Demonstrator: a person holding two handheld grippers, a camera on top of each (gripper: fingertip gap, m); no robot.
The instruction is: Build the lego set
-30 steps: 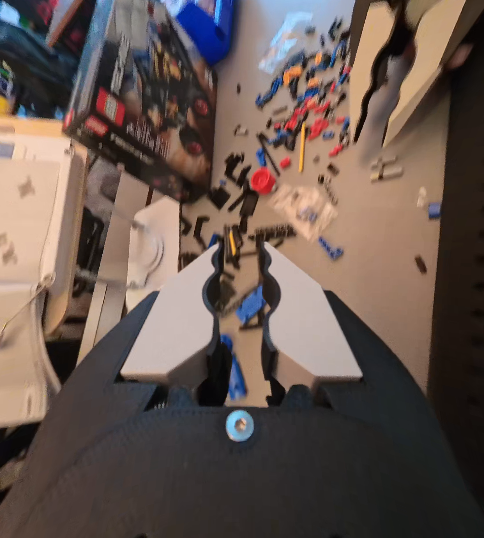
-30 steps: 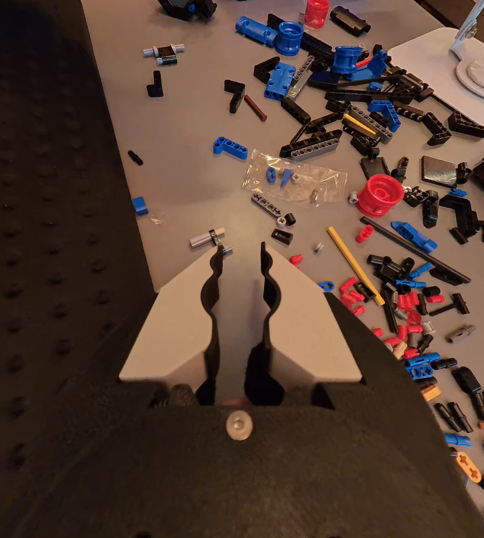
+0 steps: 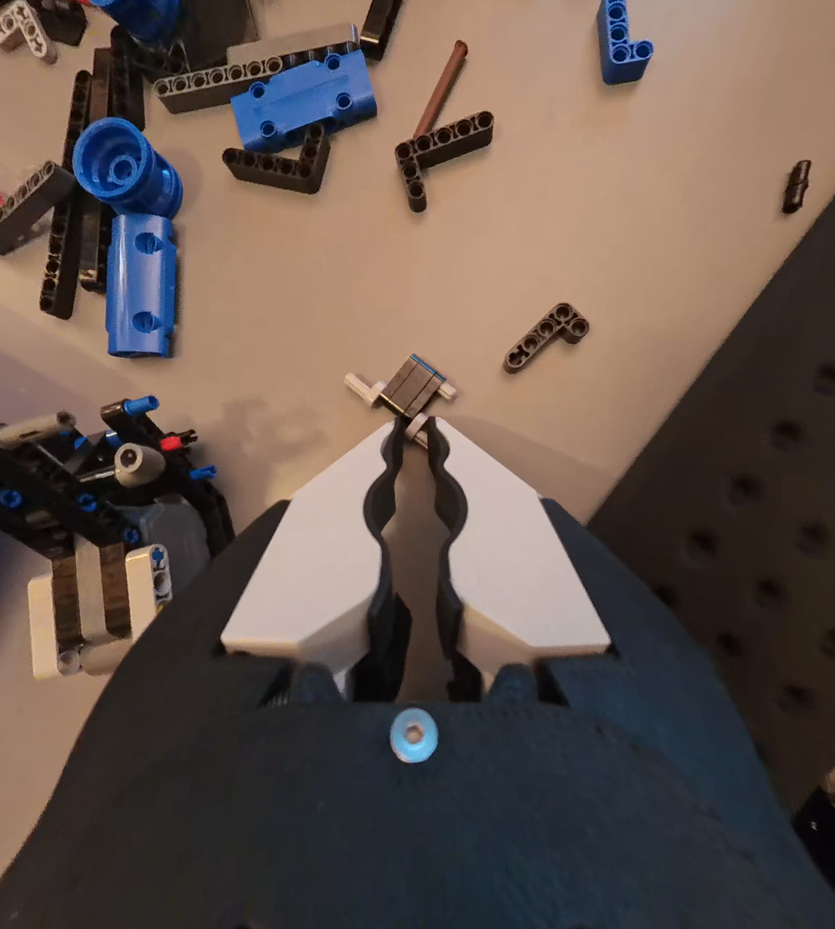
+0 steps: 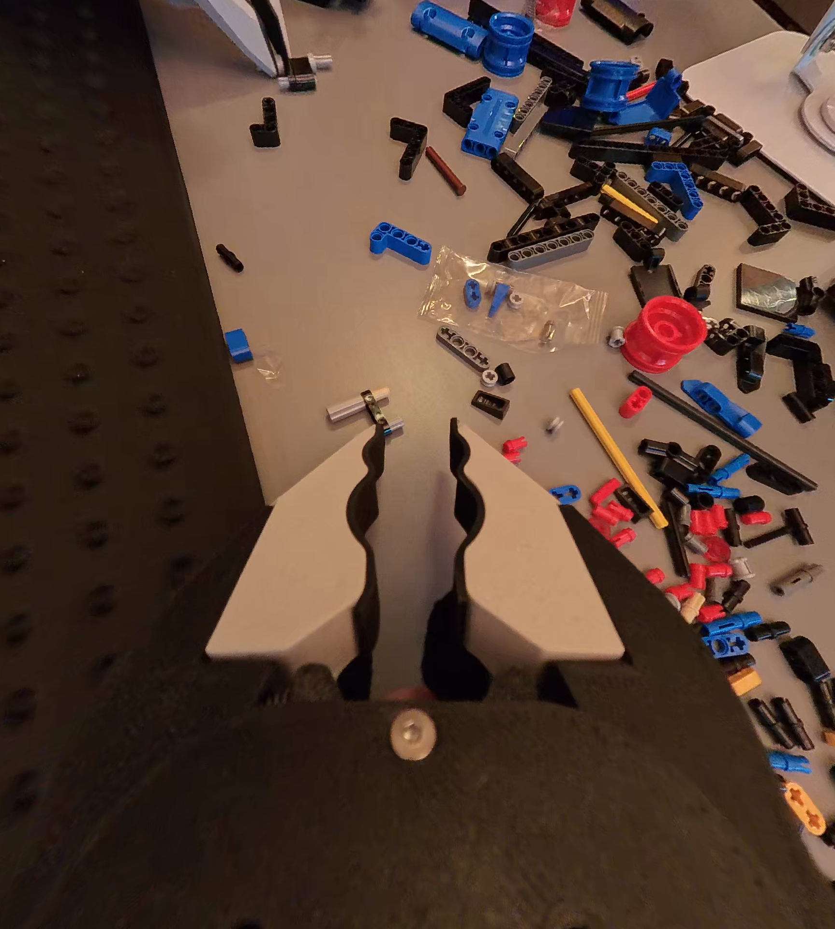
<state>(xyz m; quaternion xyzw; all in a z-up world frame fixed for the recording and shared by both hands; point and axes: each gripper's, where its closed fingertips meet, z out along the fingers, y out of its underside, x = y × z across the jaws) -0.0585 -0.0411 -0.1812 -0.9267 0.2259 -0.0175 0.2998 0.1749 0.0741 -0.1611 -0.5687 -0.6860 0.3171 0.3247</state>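
Left gripper (image 3: 413, 427) has dropped from high over the far parts pile to the table (image 3: 556, 241). Its jaws have narrowed to a slit, pinched on a grey peg (image 3: 419, 427) sticking out of the black block (image 3: 415, 392) dead ahead at 12 o'clock. I read that as the grab on the next sub-piece being made, with the lift not started. Right gripper (image 4: 418, 427) has barely moved. It's wide and empty, low over the table, with a small grey pin piece (image 4: 355, 408) at 11 o'clock, just off its left tip. The half-built model (image 3: 78, 502) sits at 9 o'clock of the left gripper, so that's probably where the block goes. Farther out in the right view there's a clear bag (image 4: 511, 301) of small bits at 1 o'clock, then a red wheel (image 4: 664, 332) at 2, then the loose pile (image 4: 657, 176). The block sits far up at 11 with the left gripper on it. Can't tell how much of the peg is inside the jaws, or whether the block still rests on the table. The model is cut off at the left edge, so its support is unclear. The right gripper's left tip covers one end of the pin piece, and the black studded mat (image 4: 53, 402) at 9 is too dark to read.
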